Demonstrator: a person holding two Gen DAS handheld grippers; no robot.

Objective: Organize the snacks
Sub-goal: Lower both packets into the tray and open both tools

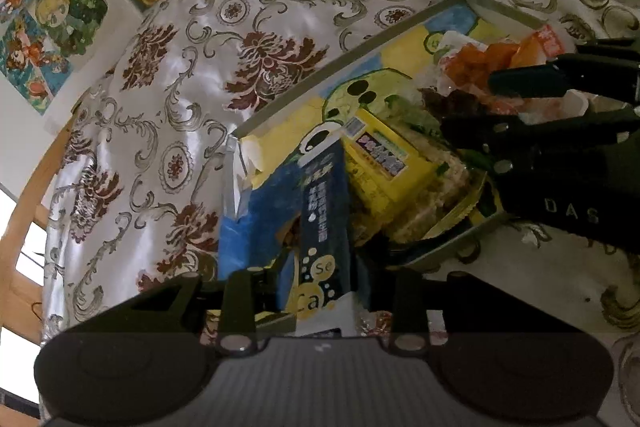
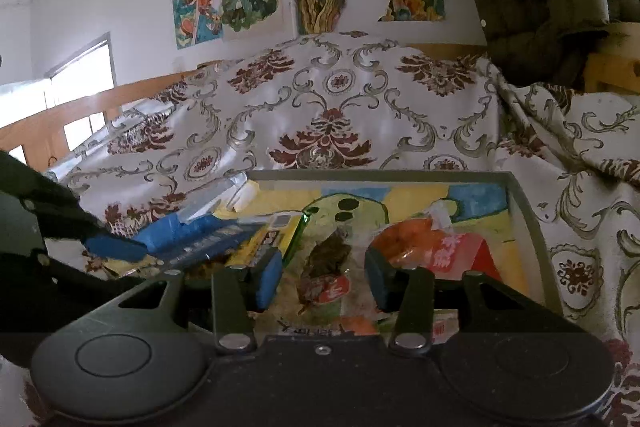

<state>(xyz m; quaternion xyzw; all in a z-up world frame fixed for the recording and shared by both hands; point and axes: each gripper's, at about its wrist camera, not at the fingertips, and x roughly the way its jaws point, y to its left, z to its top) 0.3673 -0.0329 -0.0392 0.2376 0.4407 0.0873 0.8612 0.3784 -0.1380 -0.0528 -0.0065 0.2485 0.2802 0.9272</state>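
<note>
Patterned cloth [image 2: 320, 115], tray [image 2: 528, 211] of snacks, left gripper [image 1: 320, 291] jaws holding blue packet [image 1: 320, 227], right gripper [image 2: 324, 279] jaws apart.

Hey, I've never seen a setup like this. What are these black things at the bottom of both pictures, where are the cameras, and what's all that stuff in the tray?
The black things are hand-held two-finger grippers, one in each of a person's hands. There is no robot. Each gripper has a wide-angle camera that looks forward along its fingers, so one picture is from the left gripper and the other from the right gripper.

A tray of snacks sits on a floral cloth. In it are a blue packet, a yellow packet, an orange bag and a clear bag of dark snack.

The blue packet lies between the left fingers, but I can't tell if it is gripped. The right gripper is open over the dark snack.
</note>
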